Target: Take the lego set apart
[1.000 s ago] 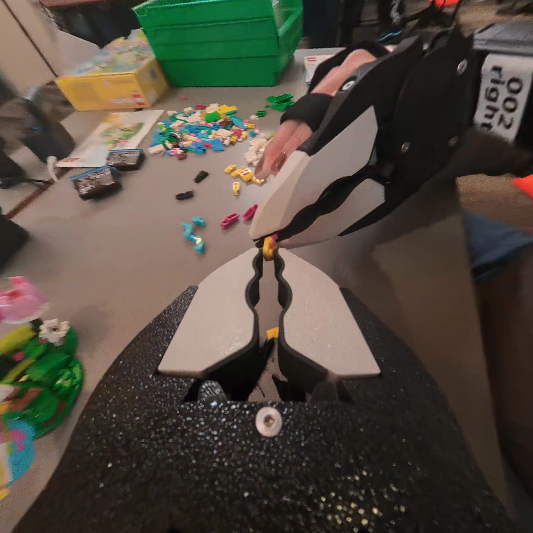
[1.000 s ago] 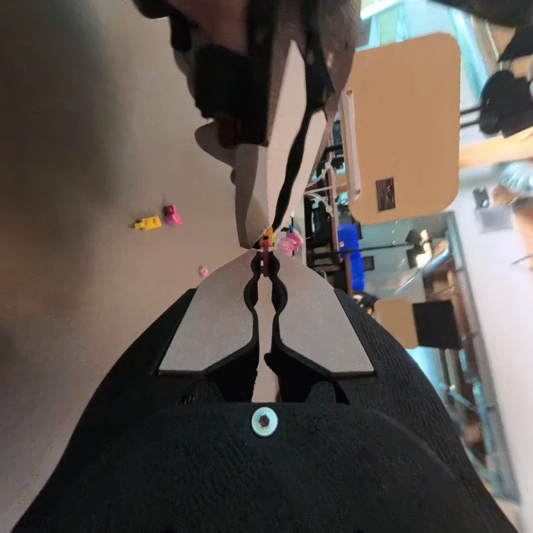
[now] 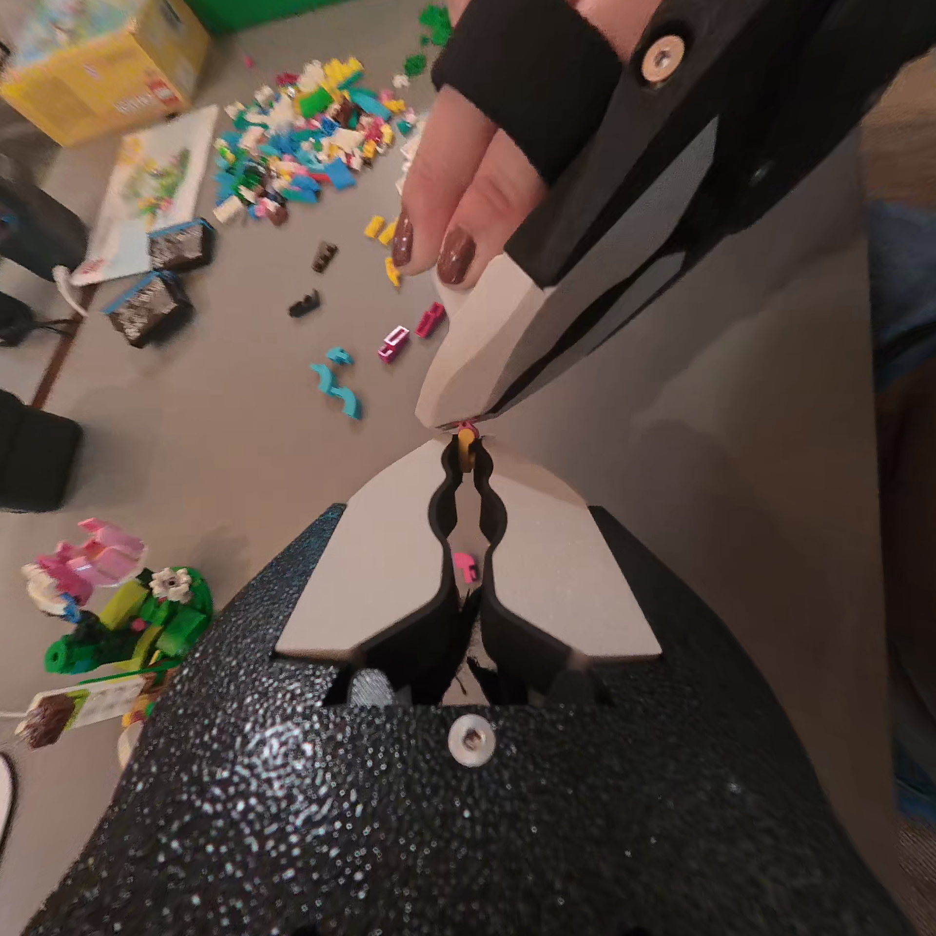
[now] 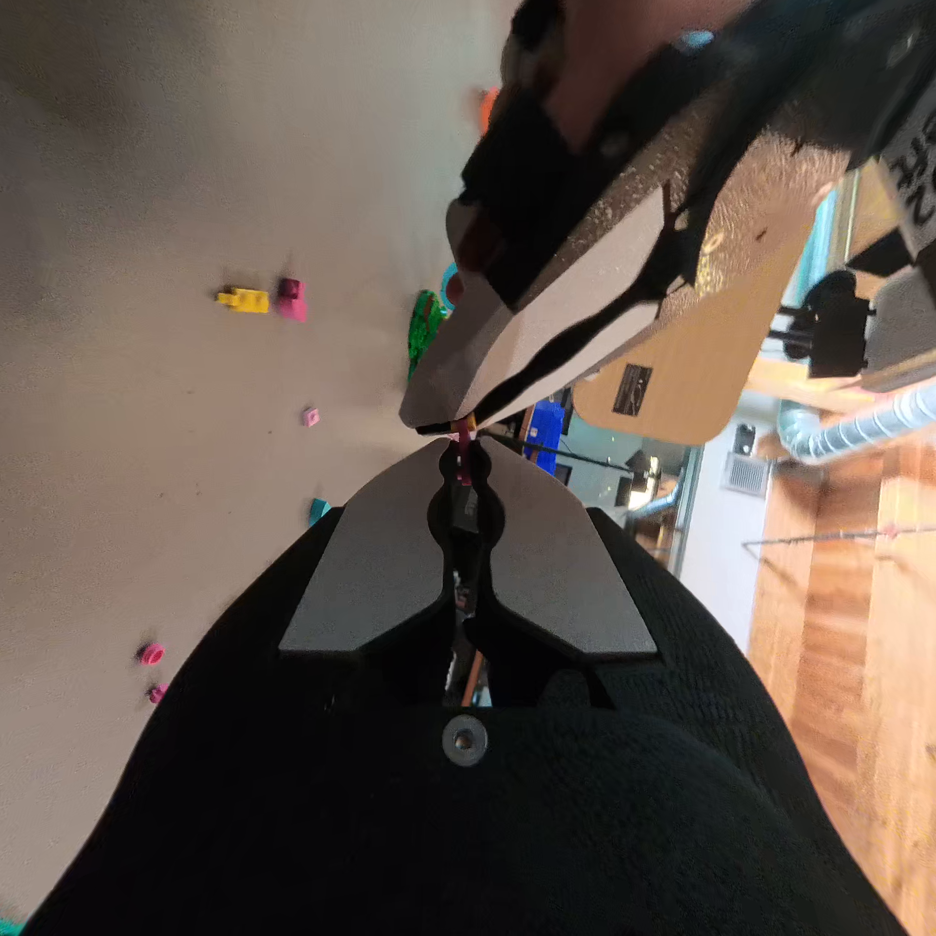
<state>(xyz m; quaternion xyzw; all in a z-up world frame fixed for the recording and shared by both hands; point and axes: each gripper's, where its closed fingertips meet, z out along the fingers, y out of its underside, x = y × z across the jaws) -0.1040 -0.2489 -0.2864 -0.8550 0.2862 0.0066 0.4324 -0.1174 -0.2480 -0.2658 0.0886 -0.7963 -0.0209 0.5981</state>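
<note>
The left claw (image 3: 465, 448) pinches the yellow piece (image 3: 464, 445) and the right claw (image 4: 463, 445) pinches the pink piece (image 4: 463, 456), tip to tip above the surface (image 3: 658, 405). Both have tilted since a second ago, but the pieces look still joined.

- A heap of loose plastic lego bricks (image 3: 309, 137) lies at the far side of the grey table (image 3: 202, 430).
- Left of it lie a printed paper booklet (image 3: 152, 187) and, behind that, a yellow cardboard box (image 3: 101, 86).
- A half-built green and pink lego flower model (image 3: 121, 608) stands at the near left.
- Between model and heap lie scattered small turquoise curved pieces (image 3: 337, 382).
</note>
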